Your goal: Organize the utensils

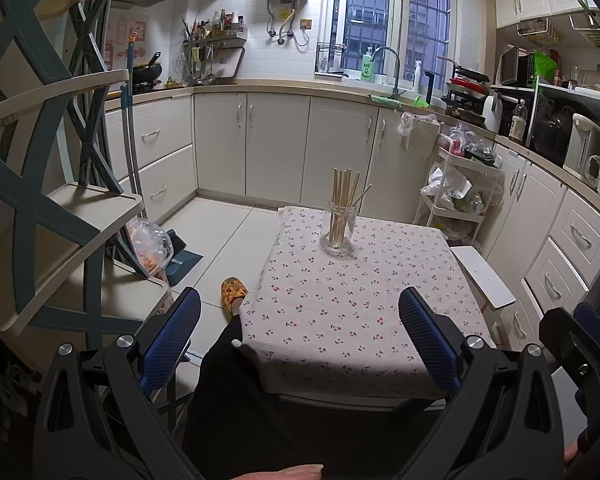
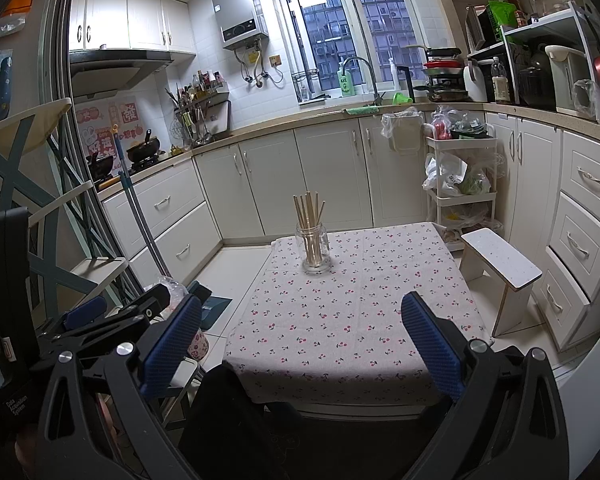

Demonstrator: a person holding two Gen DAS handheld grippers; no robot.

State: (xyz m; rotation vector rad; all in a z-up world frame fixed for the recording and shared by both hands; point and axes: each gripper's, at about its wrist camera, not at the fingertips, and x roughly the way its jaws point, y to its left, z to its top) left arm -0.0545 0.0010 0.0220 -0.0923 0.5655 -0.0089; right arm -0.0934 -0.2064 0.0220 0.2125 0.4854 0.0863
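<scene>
Two grippers with blue ribbed pads are what we hold at the near edge of a small table draped in a white cherry-print cloth (image 1: pixel 340 300). Our left gripper (image 1: pixel 300 336) has its jaws spread wide with nothing between them, and our right gripper (image 2: pixel 302 344) is likewise wide and empty. Both hang well apart from the clear glass jar (image 1: pixel 338 232), which stands upright near the table's far edge. A bundle of pale wooden chopsticks (image 1: pixel 344 196) stands inside it, tips fanning above the rim. A white stool (image 2: pixel 500 272) sits beside the table on our right.

one jar (image 1: pixel 339 229) (glass), roughly eight chopsticks (image 1: pixel 342 196), one stool (image 2: pixel 500 270).
</scene>
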